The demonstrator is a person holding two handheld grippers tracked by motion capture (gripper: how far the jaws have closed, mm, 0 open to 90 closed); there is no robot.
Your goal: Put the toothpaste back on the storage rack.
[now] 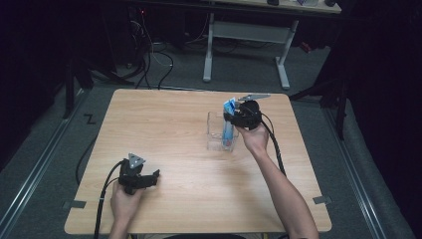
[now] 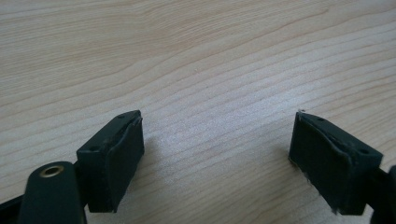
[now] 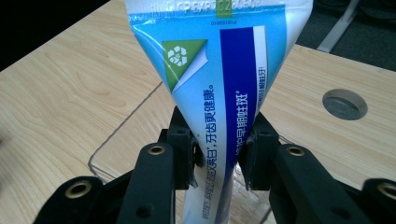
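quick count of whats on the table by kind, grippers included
toothpaste tube: 1
clear plastic container: 1
hand-held gripper: 2, left and right
total: 4

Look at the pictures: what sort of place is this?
Probably a recording lab: dark curtains surround a wooden table, loose cables cross the floor, and a workbench stands behind.
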